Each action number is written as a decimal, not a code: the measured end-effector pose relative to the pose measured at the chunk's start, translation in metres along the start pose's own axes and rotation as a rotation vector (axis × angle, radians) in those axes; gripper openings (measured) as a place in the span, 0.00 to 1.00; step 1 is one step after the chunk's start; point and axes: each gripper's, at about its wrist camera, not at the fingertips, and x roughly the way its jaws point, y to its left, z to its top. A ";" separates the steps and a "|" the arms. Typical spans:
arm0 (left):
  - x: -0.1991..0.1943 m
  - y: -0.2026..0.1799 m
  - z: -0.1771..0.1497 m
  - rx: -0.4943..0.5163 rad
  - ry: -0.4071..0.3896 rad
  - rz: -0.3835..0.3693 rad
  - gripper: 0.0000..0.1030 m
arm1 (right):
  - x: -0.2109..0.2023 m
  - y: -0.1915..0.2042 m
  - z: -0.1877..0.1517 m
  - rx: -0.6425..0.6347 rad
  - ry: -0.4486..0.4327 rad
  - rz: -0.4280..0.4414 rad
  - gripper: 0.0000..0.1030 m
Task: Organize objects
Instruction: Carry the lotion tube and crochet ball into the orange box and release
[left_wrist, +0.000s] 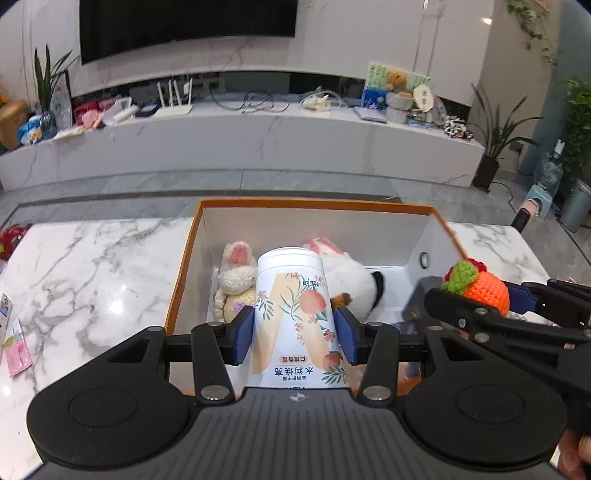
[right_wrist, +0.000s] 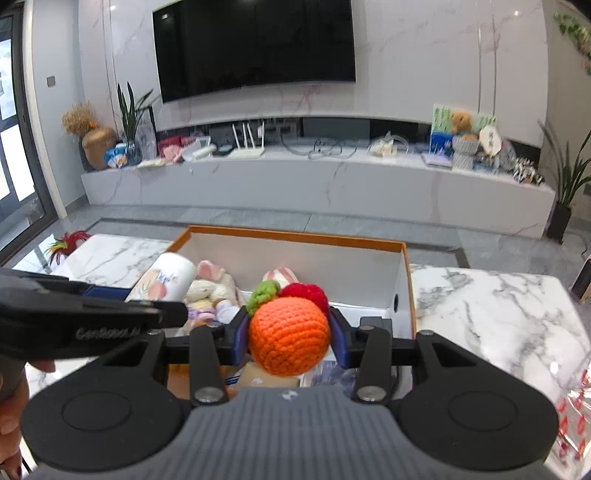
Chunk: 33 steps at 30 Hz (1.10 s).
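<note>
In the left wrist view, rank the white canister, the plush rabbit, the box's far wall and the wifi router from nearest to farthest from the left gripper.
1. White canister: clamped in the left gripper.
2. Plush rabbit: inside the box, just left of the canister.
3. Box's far wall: behind the toys.
4. Wifi router: across the room on the TV ledge, left of centre.

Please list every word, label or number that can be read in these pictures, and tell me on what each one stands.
"水润焕亮": upside down on the white can held by the left gripper.
"白桃香氛": upside down in the small oval above it.
"GenRobot": on the left gripper's arm; the last letters are blurred.
Other print on the can, on the pink packet and on the fan: too small or blurred.
</note>
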 end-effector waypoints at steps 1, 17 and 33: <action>0.006 0.002 0.000 -0.008 0.007 0.003 0.53 | 0.010 -0.004 0.003 0.004 0.021 0.009 0.44; 0.062 0.011 0.001 -0.081 0.022 0.023 0.53 | 0.081 -0.008 -0.005 -0.043 0.182 0.048 0.45; 0.075 0.005 -0.001 -0.035 0.076 0.104 0.53 | 0.119 -0.009 -0.011 -0.058 0.327 0.046 0.45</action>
